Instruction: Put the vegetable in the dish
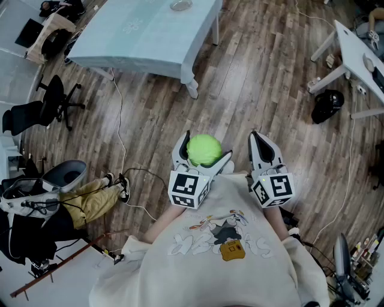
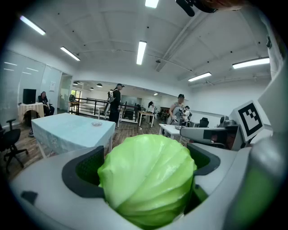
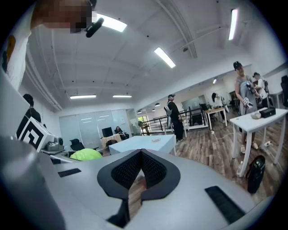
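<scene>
Now the left claw point(image 1: 203, 151) is spread wide, clamping the cabbage point(image 2: 148, 179) across its middle. It looks light, waxy and likely slippery, so that grip suits. The right claw point(image 3: 141, 155) is pinched together, empty. The dish point(image 1: 180, 5) sits on the desk point(image 1: 144, 30) at twelve o'clock.

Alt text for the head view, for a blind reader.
The left tool grips a round pale green cabbage; the right tool beside it is shut and empty. Ahead, across wooden plank flooring, stands a table with a light blue cloth and a small clear dish.
</scene>
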`<state>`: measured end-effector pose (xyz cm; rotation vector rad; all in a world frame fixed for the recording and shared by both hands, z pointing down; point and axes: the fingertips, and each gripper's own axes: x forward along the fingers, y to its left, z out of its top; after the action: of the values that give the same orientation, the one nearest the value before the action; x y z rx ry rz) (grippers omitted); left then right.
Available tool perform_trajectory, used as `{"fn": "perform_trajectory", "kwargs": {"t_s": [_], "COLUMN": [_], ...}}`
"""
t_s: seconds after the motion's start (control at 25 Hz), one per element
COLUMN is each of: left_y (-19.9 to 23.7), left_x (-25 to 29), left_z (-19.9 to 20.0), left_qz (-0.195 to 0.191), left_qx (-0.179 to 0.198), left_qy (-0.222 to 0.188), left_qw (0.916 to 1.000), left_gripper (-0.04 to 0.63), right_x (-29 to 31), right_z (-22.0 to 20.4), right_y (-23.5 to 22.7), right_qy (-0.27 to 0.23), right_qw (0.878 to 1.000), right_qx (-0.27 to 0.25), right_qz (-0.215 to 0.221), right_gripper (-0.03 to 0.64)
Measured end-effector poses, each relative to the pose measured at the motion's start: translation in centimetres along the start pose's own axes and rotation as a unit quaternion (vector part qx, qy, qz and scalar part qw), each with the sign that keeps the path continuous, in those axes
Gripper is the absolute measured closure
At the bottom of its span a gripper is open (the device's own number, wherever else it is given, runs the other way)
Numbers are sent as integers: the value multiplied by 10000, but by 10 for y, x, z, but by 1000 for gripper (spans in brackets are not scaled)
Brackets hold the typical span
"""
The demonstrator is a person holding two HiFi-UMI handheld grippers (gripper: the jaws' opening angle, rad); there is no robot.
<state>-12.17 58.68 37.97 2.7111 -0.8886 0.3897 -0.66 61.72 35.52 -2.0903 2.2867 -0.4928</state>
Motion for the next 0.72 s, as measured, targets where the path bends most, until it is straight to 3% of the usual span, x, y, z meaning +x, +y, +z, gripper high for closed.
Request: {"fn": "perform_trajectory", "kwargs": {"t_s": [0.2,0.48,0.72], "left_y": [-23,-42,-44], "left_x": [31,43,51], "left_z": [-7,-11,-5], "left_qz": [156,164,342], "left_qx": [69,-11,314], "left_qy": [-87,63,69], "left_qw": [9998,9998,9989], "left_gripper": [12,12,12], "right_x": [1,-4,2], "right_z": [-6,-5,-4], "right_y": [-25,-55,-65], "right_qy": [6,37,-124], "right_qw": [9985,9994,9982], "right_qx": [-468,-224,447], "right_qz": [269,253,379], "right_gripper": [595,595,594]}}
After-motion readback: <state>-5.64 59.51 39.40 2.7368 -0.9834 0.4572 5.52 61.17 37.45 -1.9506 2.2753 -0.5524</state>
